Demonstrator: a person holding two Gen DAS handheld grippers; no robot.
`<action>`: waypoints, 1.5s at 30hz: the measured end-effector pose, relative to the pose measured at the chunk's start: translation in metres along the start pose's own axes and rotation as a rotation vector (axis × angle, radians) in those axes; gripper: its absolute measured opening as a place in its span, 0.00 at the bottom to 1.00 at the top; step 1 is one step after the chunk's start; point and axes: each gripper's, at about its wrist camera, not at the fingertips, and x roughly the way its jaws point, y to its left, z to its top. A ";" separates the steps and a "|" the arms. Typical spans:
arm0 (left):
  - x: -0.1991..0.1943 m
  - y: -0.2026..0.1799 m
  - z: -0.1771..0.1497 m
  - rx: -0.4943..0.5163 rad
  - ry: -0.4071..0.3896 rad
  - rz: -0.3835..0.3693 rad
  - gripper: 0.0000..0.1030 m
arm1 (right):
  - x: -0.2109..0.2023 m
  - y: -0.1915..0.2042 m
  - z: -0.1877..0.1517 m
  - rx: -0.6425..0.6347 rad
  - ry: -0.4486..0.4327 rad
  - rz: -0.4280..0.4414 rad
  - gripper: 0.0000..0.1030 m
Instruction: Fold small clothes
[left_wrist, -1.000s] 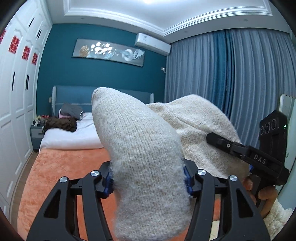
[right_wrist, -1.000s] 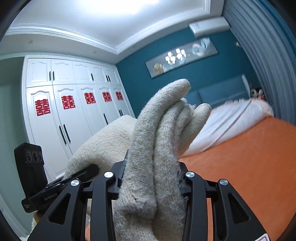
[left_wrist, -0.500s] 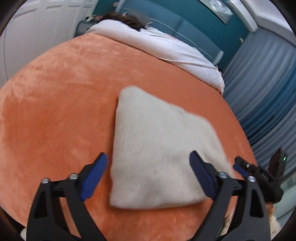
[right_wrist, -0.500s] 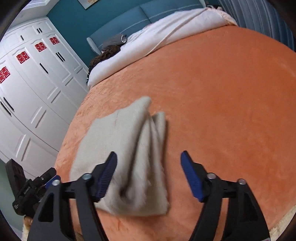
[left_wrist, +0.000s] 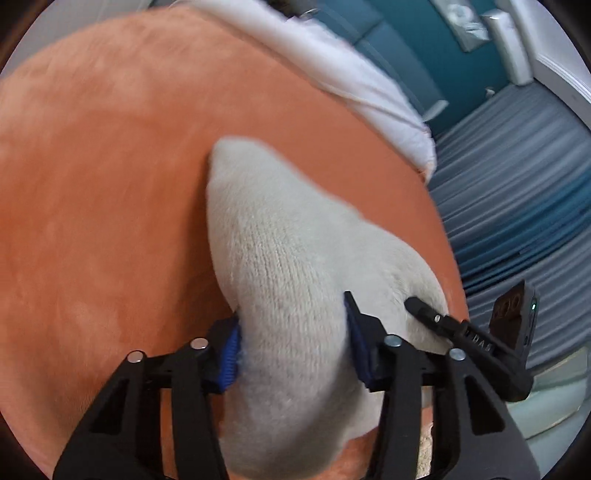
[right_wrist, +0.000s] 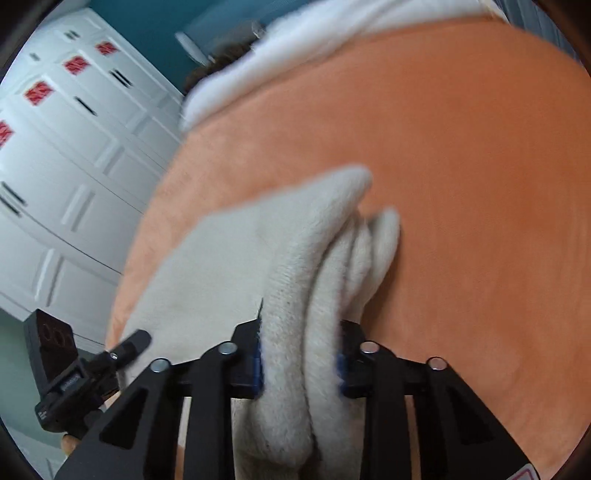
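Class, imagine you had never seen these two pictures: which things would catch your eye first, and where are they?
First, the cream knitted garment, lying folded on the orange plush bedspread with its near edge bunched up. Next, the left gripper and right gripper, each clamped on that bunched near edge, their jaws having just been closing. Behind, white wardrobe doors with red emblems fill the left of the right-wrist view.

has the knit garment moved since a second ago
Yes. The knit garment was held up against the teal wall; now it lies low on the orange blanket.
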 end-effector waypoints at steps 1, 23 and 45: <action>-0.005 -0.010 0.006 0.026 -0.024 -0.017 0.44 | -0.014 0.004 0.009 -0.004 -0.038 0.025 0.22; 0.013 -0.001 -0.036 -0.005 0.010 0.104 0.86 | -0.042 -0.054 -0.048 0.054 -0.049 -0.132 0.55; 0.074 -0.021 -0.024 0.031 0.073 0.035 0.49 | 0.021 -0.073 0.025 0.010 0.090 -0.057 0.26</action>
